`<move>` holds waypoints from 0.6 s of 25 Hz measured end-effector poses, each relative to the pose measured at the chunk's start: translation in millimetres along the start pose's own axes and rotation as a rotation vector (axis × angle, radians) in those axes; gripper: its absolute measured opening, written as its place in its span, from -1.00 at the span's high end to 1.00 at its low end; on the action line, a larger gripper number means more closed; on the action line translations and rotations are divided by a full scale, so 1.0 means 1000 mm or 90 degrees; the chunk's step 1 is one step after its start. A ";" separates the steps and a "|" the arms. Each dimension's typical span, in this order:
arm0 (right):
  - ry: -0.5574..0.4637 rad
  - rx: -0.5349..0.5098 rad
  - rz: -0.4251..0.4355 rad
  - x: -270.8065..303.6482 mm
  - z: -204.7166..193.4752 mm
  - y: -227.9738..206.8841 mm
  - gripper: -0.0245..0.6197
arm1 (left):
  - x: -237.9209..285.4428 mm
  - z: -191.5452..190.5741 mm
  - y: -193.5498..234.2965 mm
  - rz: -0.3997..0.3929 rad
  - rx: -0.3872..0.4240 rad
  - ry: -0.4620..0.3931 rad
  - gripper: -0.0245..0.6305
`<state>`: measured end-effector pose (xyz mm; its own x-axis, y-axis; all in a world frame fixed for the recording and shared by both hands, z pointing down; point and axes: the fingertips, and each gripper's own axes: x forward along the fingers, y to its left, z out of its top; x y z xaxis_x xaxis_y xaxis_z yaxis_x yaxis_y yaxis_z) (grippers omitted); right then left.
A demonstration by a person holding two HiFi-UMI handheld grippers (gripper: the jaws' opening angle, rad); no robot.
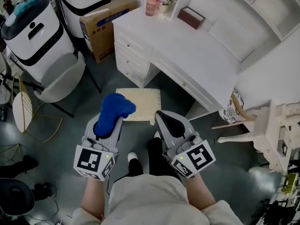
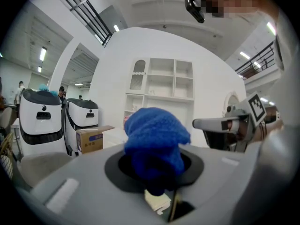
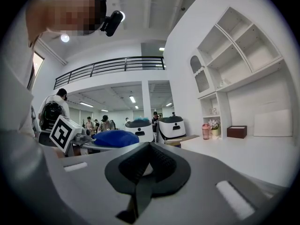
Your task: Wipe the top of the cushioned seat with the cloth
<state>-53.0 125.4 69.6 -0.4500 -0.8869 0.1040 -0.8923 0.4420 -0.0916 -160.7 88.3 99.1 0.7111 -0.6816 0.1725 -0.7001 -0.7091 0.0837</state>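
A cream cushioned seat stands on the floor in front of the white desk, partly hidden by both grippers. My left gripper is held above its left side, shut on a bunched blue cloth. In the left gripper view the blue cloth bulges out of the jaws and fills the middle. My right gripper hangs beside it at the seat's near right corner, shut with nothing between its black pads. Both are raised off the seat.
A white desk with drawers stands just beyond the seat. A grey chair and a cardboard box are at left, two white machines behind them. White chair parts lie at right. My legs are below.
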 end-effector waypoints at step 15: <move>0.034 0.018 0.097 0.072 -0.010 -0.068 0.93 | 0.075 -0.020 0.026 0.073 -0.036 0.058 0.63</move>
<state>-24.6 33.0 93.7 -0.5825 -0.8008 0.1394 -0.8122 0.5667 -0.1381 -127.1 22.1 133.4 0.6197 -0.7362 0.2720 -0.7804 -0.6148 0.1140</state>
